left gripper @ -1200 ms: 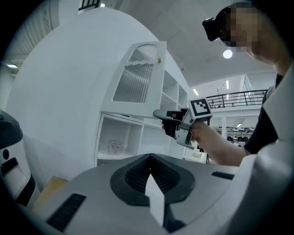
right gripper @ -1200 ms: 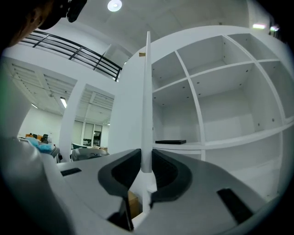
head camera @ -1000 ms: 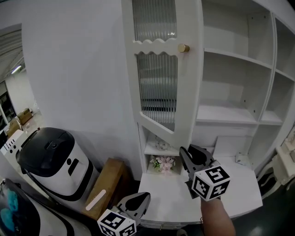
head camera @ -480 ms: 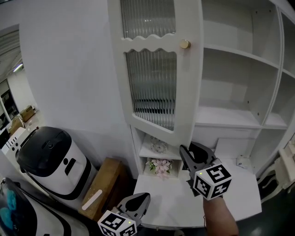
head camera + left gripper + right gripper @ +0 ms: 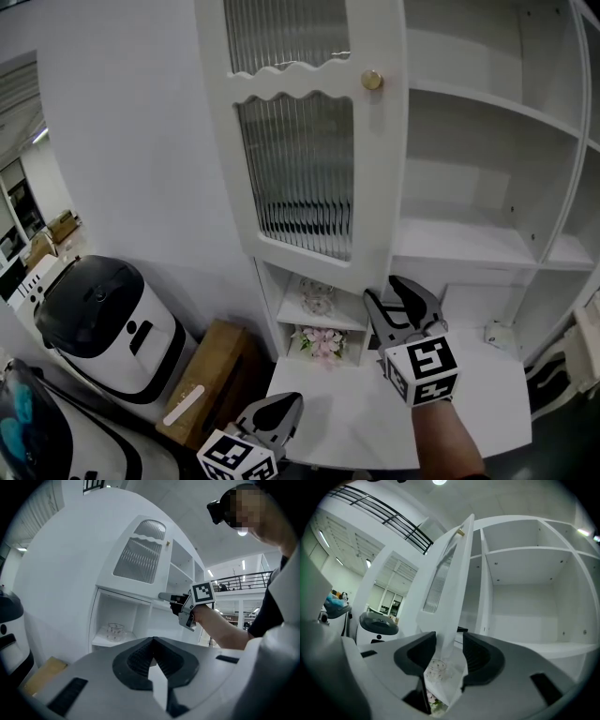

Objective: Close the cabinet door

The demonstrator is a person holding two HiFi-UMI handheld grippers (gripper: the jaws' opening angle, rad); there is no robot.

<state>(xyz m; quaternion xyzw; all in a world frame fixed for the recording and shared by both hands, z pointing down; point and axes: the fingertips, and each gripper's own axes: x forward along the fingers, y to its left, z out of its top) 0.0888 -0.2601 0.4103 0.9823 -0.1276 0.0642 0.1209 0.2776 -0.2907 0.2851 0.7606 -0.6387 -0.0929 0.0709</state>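
The white cabinet door [image 5: 300, 159], with ribbed glass and a brass knob [image 5: 372, 80], stands partly open in front of the cabinet's left column. My right gripper [image 5: 399, 292] is at the door's lower right corner. In the right gripper view the door's edge [image 5: 451, 588] stands between the jaws of my right gripper [image 5: 449, 645]. These jaws have just been opening, and a gap shows beside the edge. My left gripper [image 5: 287, 403] hangs low at the counter's front, shut and empty. The left gripper view shows the door [image 5: 140, 559] and the right gripper [image 5: 167, 596].
A glass bowl [image 5: 317, 298] and pink flowers [image 5: 323, 342] sit in cubbies below the door. Open white shelves [image 5: 478, 234] fill the right. A white counter [image 5: 375, 417] juts out below. A black-and-white machine [image 5: 103, 323] and a cardboard box [image 5: 211, 375] stand at left.
The door's face looks broader, turned further round toward the cabinet front. My right gripper moved with its lower corner and its jaws spread apart. The left gripper stayed low.
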